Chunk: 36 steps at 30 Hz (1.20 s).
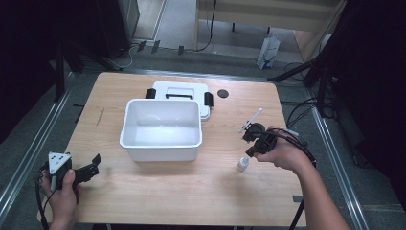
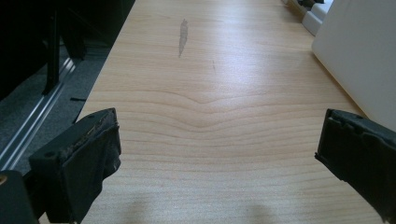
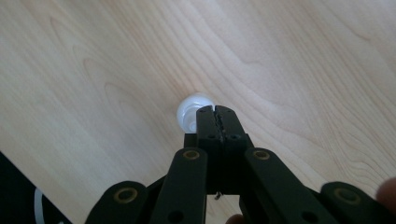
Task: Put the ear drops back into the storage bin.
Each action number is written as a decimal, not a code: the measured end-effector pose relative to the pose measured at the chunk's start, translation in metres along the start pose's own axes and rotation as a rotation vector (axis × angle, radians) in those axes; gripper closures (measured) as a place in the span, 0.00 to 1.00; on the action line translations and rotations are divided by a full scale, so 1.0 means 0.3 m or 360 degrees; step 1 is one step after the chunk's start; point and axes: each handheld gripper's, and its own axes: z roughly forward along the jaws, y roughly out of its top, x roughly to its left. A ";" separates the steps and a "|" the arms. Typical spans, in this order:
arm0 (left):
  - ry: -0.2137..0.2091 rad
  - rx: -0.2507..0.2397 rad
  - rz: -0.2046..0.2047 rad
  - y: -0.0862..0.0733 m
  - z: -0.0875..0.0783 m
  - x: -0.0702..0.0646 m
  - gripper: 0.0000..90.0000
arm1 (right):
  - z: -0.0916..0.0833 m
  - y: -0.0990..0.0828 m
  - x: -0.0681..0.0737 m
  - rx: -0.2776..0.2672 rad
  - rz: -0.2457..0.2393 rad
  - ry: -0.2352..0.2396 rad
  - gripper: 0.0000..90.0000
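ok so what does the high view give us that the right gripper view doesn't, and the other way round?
High view: the white bin, its lid lying behind it, a black disc near the far edge, and the left gripper at the near left corner. Right gripper view: a close look at the right gripper with its fingers shut and nothing visible between them, and the small white bottle seen from above, just past the tips; I cannot tell if they touch. Shared: that gripper, the bottle and the wooden table.

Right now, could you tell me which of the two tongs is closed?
The right tongs, closed above the small white bottle; the left tongs stand wide apart over bare table.
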 end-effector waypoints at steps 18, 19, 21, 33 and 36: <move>0.0003 -0.0002 -0.0004 0.000 -0.001 0.000 0.00 | 0.099 0.016 0.026 0.0200 -0.0087 -0.0001 0.79; 0.0003 -0.0006 -0.0006 0.000 -0.001 0.000 0.00 | 0.104 0.017 0.026 0.0206 -0.0092 -0.0020 0.80; -0.0001 -0.0004 -0.0006 0.000 -0.002 0.002 0.00 | 0.107 0.015 0.021 0.0209 -0.0073 0.0009 0.80; 0.0003 -0.0006 -0.0004 -0.001 -0.001 0.000 0.00 | 0.124 -0.005 0.011 0.0237 -0.0062 0.0052 0.80; 0.0002 -0.0007 -0.0006 -0.001 -0.001 0.000 0.00 | 0.121 -0.005 0.012 0.0229 -0.0069 0.0064 0.80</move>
